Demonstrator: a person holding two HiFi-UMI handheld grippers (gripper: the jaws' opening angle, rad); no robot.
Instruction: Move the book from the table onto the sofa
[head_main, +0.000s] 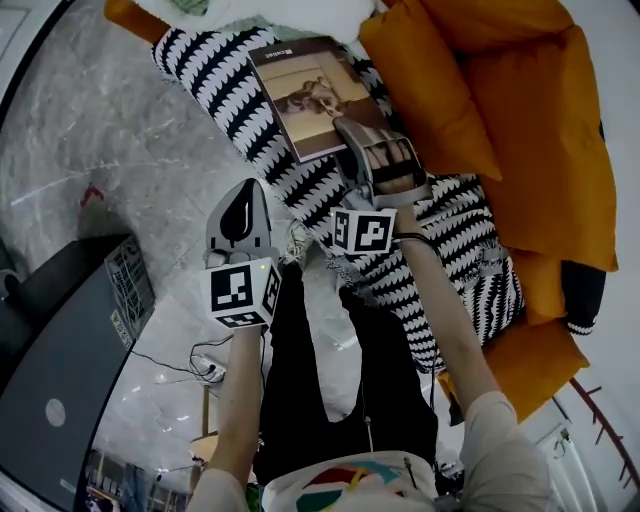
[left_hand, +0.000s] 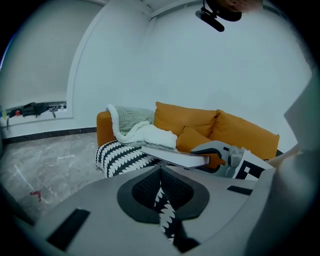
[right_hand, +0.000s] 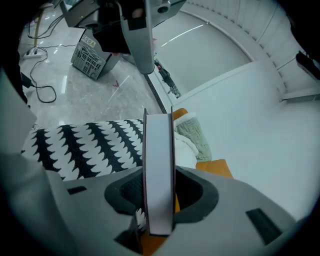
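Head view: the right gripper (head_main: 352, 138) clamps one corner of the flat, brown-covered book (head_main: 310, 90), over the zigzag blanket (head_main: 215, 70) on the orange sofa (head_main: 540, 150).

Left gripper view: the left gripper (left_hand: 160, 170) is empty, jaws together.

Right gripper view: dark ribbed pads (right_hand: 128, 195) press both covers, white page edge between.

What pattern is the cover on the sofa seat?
Cover: black-and-white zigzag rows, clearest in head view.

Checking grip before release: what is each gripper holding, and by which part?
The right gripper clamps the book at its near edge; the left gripper holds nothing, jaws together.
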